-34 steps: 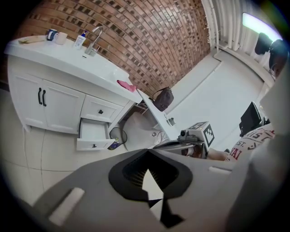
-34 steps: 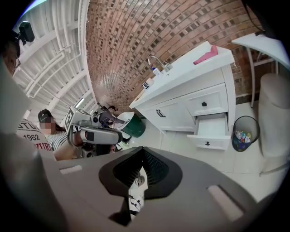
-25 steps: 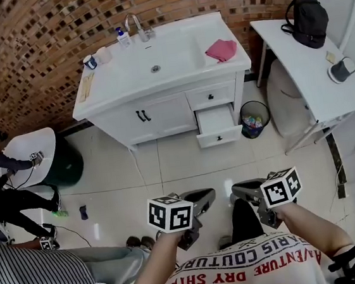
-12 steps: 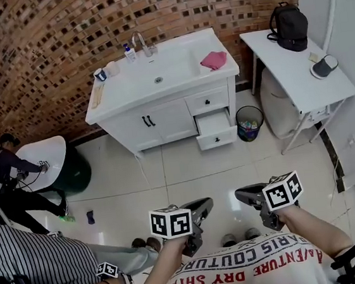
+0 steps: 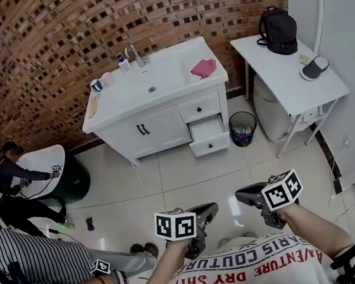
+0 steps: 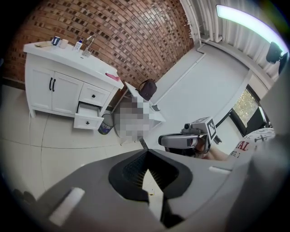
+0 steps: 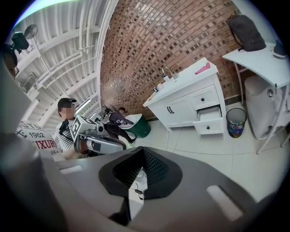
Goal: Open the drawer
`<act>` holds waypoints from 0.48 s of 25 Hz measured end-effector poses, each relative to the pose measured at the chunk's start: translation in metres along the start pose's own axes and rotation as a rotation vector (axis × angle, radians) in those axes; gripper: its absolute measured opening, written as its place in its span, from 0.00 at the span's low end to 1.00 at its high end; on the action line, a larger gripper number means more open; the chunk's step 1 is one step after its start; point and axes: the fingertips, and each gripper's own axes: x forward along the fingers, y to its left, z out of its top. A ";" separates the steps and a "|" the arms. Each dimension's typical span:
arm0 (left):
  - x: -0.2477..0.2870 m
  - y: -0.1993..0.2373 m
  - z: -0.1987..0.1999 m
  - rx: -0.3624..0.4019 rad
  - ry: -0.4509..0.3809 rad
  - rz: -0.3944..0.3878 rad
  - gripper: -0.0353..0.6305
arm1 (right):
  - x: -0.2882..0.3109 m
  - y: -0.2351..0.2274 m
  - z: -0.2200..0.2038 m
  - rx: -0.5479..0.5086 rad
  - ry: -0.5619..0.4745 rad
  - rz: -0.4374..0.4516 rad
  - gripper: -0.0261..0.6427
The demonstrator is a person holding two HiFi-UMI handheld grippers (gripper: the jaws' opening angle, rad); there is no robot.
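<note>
A white vanity cabinet (image 5: 153, 128) stands against the brick wall, across the tiled floor from me. Its lower right drawer (image 5: 207, 136) is pulled out; the drawer above it (image 5: 199, 109) is closed. Both grippers hang low in the head view, well short of the cabinet and touching nothing. My left gripper (image 5: 209, 211) is shut and empty, its jaws meeting in the left gripper view (image 6: 146, 156). My right gripper (image 5: 242, 194) is shut and empty too (image 7: 143, 154). The pulled-out drawer (image 6: 88, 120) (image 7: 209, 122) shows small in both gripper views.
A bin (image 5: 242, 127) stands right of the open drawer. A white table (image 5: 292, 87) with a black backpack (image 5: 277, 28) fills the right side. A pink cloth (image 5: 203, 68) lies on the vanity top. A seated person (image 5: 12, 176) and a green tub (image 5: 73, 178) are left.
Both grippers have drawn back from the cabinet and risen a little, so the vanity looks smaller and farther. The lower drawer stays pulled out. Both jaws stay shut.
</note>
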 end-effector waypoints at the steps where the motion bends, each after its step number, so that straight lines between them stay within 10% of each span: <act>1: -0.001 0.000 0.002 0.002 -0.003 0.002 0.05 | -0.001 -0.001 0.000 -0.002 0.001 -0.001 0.05; 12: -0.006 -0.004 0.008 0.022 -0.016 0.010 0.05 | 0.006 0.008 -0.001 -0.025 0.040 0.023 0.05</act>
